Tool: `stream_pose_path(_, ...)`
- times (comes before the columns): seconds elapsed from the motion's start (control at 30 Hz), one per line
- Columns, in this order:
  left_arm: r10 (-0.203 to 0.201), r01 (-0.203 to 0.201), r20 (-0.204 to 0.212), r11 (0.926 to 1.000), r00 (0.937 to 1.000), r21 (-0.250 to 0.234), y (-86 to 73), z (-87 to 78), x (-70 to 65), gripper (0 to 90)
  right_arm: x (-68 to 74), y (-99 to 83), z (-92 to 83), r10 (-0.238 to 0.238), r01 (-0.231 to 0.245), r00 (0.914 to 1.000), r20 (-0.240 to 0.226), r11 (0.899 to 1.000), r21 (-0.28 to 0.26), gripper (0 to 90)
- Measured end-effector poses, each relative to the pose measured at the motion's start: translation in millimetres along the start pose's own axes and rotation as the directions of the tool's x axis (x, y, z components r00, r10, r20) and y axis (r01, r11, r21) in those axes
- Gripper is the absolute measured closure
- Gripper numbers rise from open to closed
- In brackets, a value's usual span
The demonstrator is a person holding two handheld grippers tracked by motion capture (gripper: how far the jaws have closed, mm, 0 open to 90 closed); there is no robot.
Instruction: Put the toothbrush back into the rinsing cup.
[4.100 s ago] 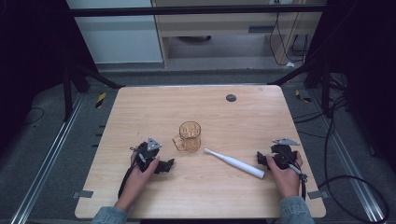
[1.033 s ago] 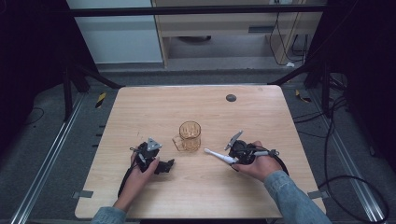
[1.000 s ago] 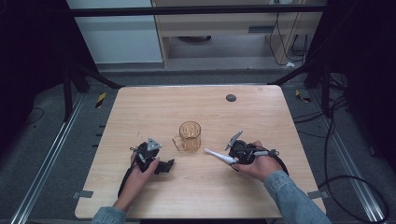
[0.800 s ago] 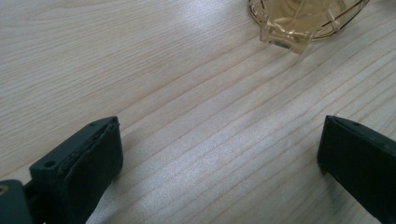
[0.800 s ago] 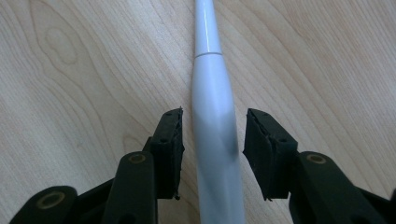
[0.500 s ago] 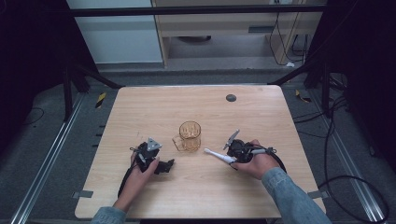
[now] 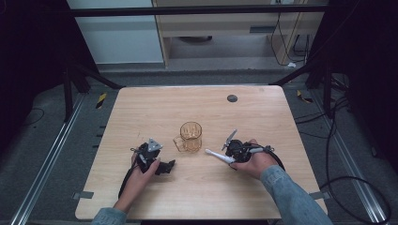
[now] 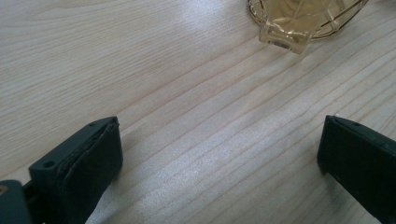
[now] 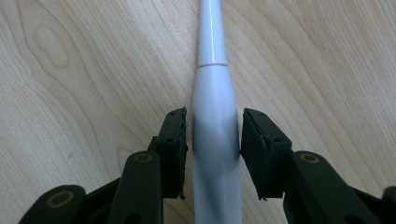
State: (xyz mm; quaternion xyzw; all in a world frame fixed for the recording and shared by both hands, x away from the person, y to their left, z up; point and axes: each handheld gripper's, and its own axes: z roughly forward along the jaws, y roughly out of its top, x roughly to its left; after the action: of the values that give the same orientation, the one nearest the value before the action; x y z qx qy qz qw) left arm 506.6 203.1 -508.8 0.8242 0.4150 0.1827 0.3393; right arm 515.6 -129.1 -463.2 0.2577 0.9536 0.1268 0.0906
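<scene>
A pale wooden table (image 7: pixel 141 117) lies under both my claws, set in a dim room with dark floor around it and a light cabinet beyond the far edge. My right claw (image 9: pixel 212 135) lies low over the wood with its two black jaws drawn in narrow around the thick end of a white, tapered handle (image 9: pixel 212 93); the left pad (image 9: pixel 173 140) touches the handle's flank, and the right pad (image 9: pixel 254 144) stands just at its other flank, though I cannot tell whether it presses or leaves a hair of gap. The handle lies flat on the table and runs straight away from the jaws, thinning past a fine seam into a slimmer neck. In the high view, my right claw (image 7: pixel 231 151) sits in my right hand (image 7: pixel 256 161), sleeve in blue denim, and the white handle (image 7: pixel 218 156) sticks out from it toward the middle of the table. Just beyond its thin tip stands an amber glass mug (image 7: pixel 190 136), upright, its handle turned toward my left side. My left claw (image 7: pixel 165 167) rests on the wood in my left hand (image 7: pixel 141 168), near that mug but apart from it. Its jaws stand wide with bare wood between them, and the mug (image 8: pixel 303 21) shows ahead of them at the upper right. Far across the table sits a small dark round disc (image 7: pixel 232 98).
</scene>
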Motion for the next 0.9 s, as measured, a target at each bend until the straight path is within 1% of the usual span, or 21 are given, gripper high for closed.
stream_pose_path(0.37,0.0,0.0,-0.001,1.0,1.0,0.0,0.0,0.0,0.0,0.0,-0.5,0.8,2.6,-0.009,0.009,0.9998,-0.017,1.0,0.008,64.1)
stream_pose_path(0.57,0.0,0.0,0.0,1.0,1.0,0.0,0.0,0.0,0.0,0.0,-1.3,1.2,2.6,-0.018,0.019,0.9997,-0.019,1.0,0.019,66.1)
stream_pose_path(0.63,0.0,0.0,0.0,1.0,1.0,0.0,0.0,0.0,0.0,0.0,-1.3,1.7,2.7,-0.031,0.032,0.9993,-0.02,0.999,0.022,66.2)
stream_pose_path(0.9,0.003,-0.003,0.002,1.0,1.0,0.0,0.1,0.0,-0.1,0.0,0.4,2.8,2.3,-0.047,0.047,0.9987,-0.018,0.998,0.034,66.7)
